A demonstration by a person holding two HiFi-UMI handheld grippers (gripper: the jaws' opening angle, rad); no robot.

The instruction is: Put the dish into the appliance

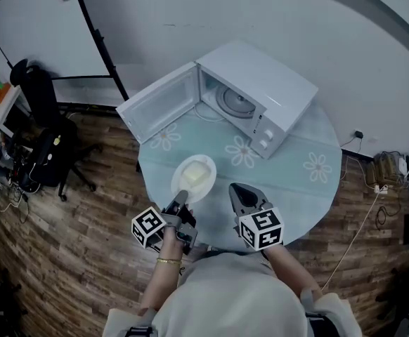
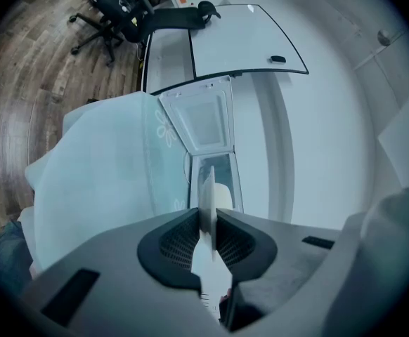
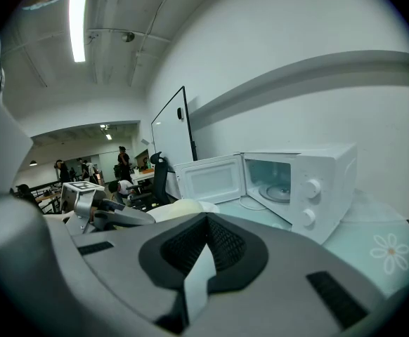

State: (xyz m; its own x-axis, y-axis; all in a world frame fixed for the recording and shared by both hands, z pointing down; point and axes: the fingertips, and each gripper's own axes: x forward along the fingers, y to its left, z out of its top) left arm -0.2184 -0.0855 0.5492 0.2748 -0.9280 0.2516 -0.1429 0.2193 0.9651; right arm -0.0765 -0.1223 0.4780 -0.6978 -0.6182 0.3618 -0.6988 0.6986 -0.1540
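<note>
Head view: the left hand-held gripper (image 1: 180,201) is clenched on the near rim of the dish (image 1: 196,176). The dish is over the desk (image 1: 310,188), just short of the microwave (image 1: 261,93). I cannot tell whether its base touches the top. The right hand-held gripper (image 1: 243,194) is closed on nothing, beside the dish and apart from it.

Risks, in my judgement:
- The dish is pinched at 1 rim point only, so its far side may droop, slide out of the pads or tip its pale contents.
- The door (image 1: 159,102) stands swung out on the left, so a wide approach could clip it.
- A low approach could strike the cavity sill.

Materials:
- The dish is round, shallow, white and glossy. It reads as a thin blade edge-on in the left gripper view.
- The microwave is a white boxy shell with 2 round knobs (image 3: 310,187) and a glass turntable (image 1: 236,102).
- The desk is round, with a smooth pale teal top printed with daisies.
</note>
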